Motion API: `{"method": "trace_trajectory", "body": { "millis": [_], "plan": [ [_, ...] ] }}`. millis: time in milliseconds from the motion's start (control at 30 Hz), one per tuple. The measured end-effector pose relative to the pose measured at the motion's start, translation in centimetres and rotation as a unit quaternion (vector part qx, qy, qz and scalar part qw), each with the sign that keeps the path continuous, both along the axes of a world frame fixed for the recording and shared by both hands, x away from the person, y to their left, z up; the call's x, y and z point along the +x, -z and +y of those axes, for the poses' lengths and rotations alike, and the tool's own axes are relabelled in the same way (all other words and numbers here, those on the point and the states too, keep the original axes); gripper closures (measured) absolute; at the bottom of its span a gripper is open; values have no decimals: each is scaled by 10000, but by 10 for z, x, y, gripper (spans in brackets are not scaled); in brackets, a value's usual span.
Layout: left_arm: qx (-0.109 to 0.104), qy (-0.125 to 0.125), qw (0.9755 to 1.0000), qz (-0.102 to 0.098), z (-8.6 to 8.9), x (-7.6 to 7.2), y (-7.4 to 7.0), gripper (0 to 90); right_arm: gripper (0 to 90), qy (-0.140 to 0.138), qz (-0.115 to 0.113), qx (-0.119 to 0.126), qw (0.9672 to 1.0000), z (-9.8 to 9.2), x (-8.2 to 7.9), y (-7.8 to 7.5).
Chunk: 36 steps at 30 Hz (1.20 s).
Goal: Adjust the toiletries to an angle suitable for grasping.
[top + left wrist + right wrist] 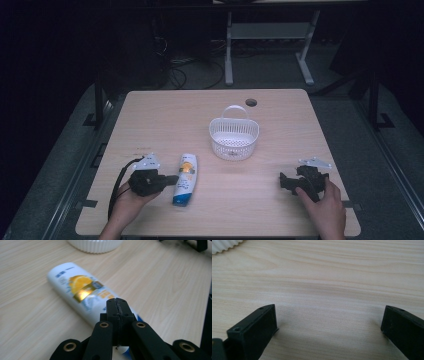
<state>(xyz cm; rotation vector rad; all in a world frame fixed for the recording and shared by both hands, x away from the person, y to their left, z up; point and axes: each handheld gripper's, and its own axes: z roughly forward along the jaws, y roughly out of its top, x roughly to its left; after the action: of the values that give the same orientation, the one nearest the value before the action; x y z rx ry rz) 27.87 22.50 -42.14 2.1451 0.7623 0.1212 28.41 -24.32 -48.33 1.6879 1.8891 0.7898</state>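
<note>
Plainly, the white tube (82,293) bears an orange-slice label, its writing unreadable.

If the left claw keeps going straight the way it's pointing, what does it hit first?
Most likely the white tube lying on the table: the shut left claw points at it from beside, tips almost on it. Whether they already touch is unclear.

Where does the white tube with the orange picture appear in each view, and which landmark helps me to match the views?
High view: the tube lies at lower left of centre, beside the left gripper.
Left gripper view: it runs diagonally across the middle, behind the shut jaws.
Right gripper view: no tube here.
Shared landmark: the white basket.
</note>
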Motion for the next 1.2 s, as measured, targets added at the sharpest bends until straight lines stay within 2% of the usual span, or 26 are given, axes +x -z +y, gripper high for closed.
{"method": "trace_trajectory", "body": {
  "millis": [33, 267, 367, 400, 533, 667, 767, 1200],
  "plan": [
    [-12, 110, 9999, 33, -7, -1, 1, 900, 0, -2, -1, -1, 10000, 0, 0, 0],
    [-1, 389, 9992, 128, -27, -4, 5, 898, 0, -2, -1, -2, 10000, 0, 0, 0],
    [75, 499, 9986, 176, -35, -6, 9, 895, 0, -1, 0, -1, 10000, 0, 0, 0],
    [175, 585, 9980, 176, -39, -6, 11, 895, 0, -2, -1, -1, 10000, 0, 0, 0],
    [276, 664, 9972, 207, -45, -7, 14, 895, 0, -2, 0, -1, 10000, 0, 0, 0],
    [420, 663, 9966, 255, -47, -5, 20, 895, 0, -2, -1, -1, 10000, 0, 0, 0],
    [414, 677, 9963, 331, -46, -4, 22, 897, 0, -1, 0, 0, 10000, 0, 0, 0],
    [507, 600, 9962, 385, -40, -3, 24, 898, 0, -1, 0, 0, 10000, 0, 0, 0]
  ]
}}
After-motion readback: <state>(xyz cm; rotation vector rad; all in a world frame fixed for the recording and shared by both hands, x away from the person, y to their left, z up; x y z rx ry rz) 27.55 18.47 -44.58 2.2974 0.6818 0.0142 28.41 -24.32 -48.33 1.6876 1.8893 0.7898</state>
